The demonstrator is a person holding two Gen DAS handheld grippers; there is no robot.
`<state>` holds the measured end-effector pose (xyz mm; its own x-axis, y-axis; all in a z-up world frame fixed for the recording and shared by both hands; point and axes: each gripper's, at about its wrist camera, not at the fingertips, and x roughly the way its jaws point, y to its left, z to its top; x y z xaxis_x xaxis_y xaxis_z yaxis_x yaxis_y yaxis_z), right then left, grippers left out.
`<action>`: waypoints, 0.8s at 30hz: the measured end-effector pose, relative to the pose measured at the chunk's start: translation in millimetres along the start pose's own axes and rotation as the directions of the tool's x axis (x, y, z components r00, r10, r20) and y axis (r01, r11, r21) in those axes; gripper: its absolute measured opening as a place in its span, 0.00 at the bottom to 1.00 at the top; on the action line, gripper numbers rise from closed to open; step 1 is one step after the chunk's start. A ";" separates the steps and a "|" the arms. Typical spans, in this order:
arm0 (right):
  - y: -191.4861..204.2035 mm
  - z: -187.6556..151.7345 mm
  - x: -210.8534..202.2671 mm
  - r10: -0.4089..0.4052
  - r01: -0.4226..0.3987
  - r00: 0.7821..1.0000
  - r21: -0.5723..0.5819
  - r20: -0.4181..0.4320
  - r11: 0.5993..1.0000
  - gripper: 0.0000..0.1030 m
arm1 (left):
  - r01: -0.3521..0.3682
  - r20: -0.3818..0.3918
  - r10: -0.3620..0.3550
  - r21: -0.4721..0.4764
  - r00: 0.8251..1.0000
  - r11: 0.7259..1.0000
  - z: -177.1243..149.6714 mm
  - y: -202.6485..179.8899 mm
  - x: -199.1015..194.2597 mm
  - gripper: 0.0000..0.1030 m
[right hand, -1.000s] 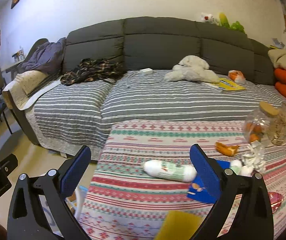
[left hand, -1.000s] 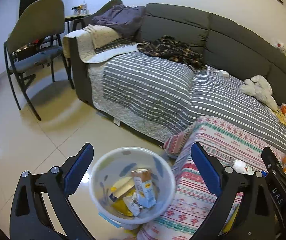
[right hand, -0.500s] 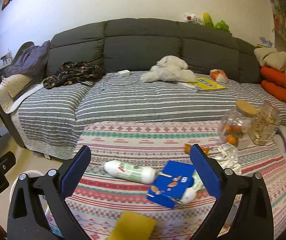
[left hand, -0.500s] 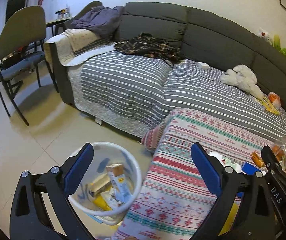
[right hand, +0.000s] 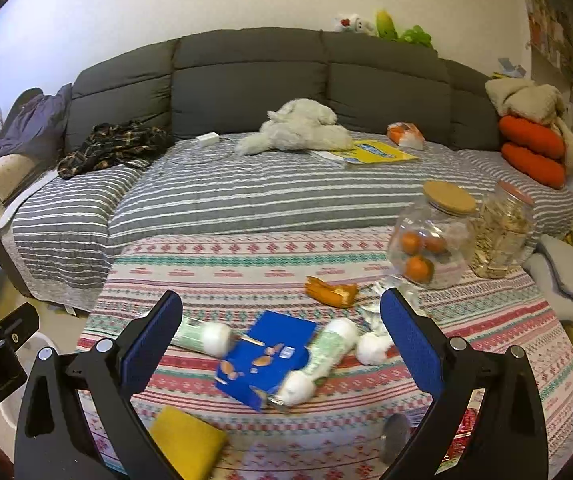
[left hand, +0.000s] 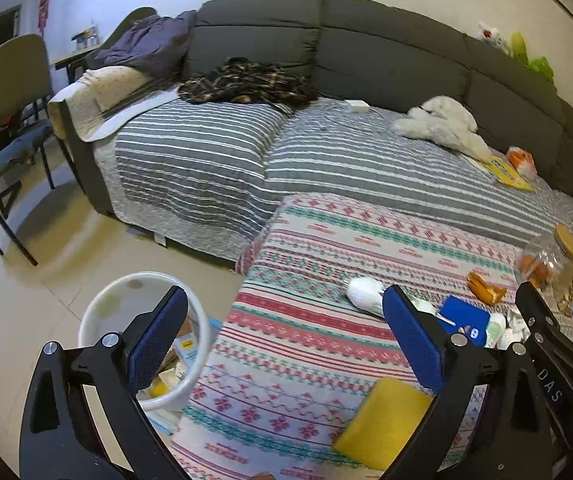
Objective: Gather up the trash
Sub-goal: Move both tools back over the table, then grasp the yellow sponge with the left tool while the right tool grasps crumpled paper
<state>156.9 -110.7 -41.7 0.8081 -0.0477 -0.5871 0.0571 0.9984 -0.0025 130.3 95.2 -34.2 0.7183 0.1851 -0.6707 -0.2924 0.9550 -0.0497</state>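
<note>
Both tongs are held open and empty: the left tongs point(left hand: 284, 330) over the worktop's point(right hand: 246, 264) left edge by the bin point(left hand: 98, 308), the right tongs point(right hand: 280, 334) framing the trash. A blue box point(right hand: 264, 356) lies just ahead, between the right jaws, its long axis running diagonally away rightward. White-capped tubes point(right hand: 326, 356) touch it on both sides. Orange peel point(right hand: 330, 292) is seen farther back, before the jars point(right hand: 430, 236). The right tongs are judged nearer.

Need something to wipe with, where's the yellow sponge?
The yellow sponge lies on the patterned table cover's near edge, right wrist view lower left, before the blue box.

Left gripper point(left hand: 284, 338) and right gripper point(right hand: 280, 338): jaws wide apart
</note>
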 end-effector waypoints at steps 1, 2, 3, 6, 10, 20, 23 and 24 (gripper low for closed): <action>-4.0 -0.5 1.4 -0.003 0.004 1.000 0.004 -0.004 1.000 0.93 | 0.002 -0.005 -0.002 0.008 1.000 1.000 -1.3 -3.8 1.0 0.91; -8.7 -0.9 3.3 -0.006 0.006 1.000 0.008 -0.009 1.000 0.93 | 0.007 -0.014 -0.006 0.020 1.000 1.000 -3.1 -8.6 2.4 0.91; -14.9 -1.4 6.1 -0.007 0.007 1.000 0.013 -0.019 1.000 0.93 | 0.012 -0.024 -0.012 0.032 1.000 0.999 -4.9 -13.2 4.2 0.91; -26.5 -1.5 12.6 -0.014 0.015 0.999 0.013 -0.046 1.000 0.93 | 0.035 -0.064 -0.030 0.072 0.997 0.997 -11.1 -27.6 11.1 0.91; -42.1 -2.7 23.9 -0.017 0.017 0.997 -0.004 -0.081 1.000 0.93 | 0.083 -0.158 -0.059 0.144 0.986 0.986 -22.5 -46.3 26.3 0.93; -90.9 -16.9 41.5 0.071 -0.083 0.991 -0.102 -0.111 0.991 0.93 | 0.258 -0.444 -0.132 0.237 0.886 0.937 -62.6 -78.8 65.1 0.93; -108.8 -21.0 47.8 0.108 -0.129 0.986 -0.159 -0.130 0.979 0.93 | 0.285 -0.481 -0.119 0.289 0.869 0.914 -72.7 -88.6 68.2 0.93; -115.2 -23.3 50.9 0.119 -0.144 0.983 -0.185 -0.140 0.972 0.93 | 0.289 -0.487 -0.110 0.311 0.866 0.905 -75.9 -91.6 68.7 0.93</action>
<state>177.8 -227.4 -90.1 0.7187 0.0766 -0.6911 -0.1698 0.9831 -0.0677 158.6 2.8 -131.9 0.3470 -0.0572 -0.9361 0.1392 0.9902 -0.0089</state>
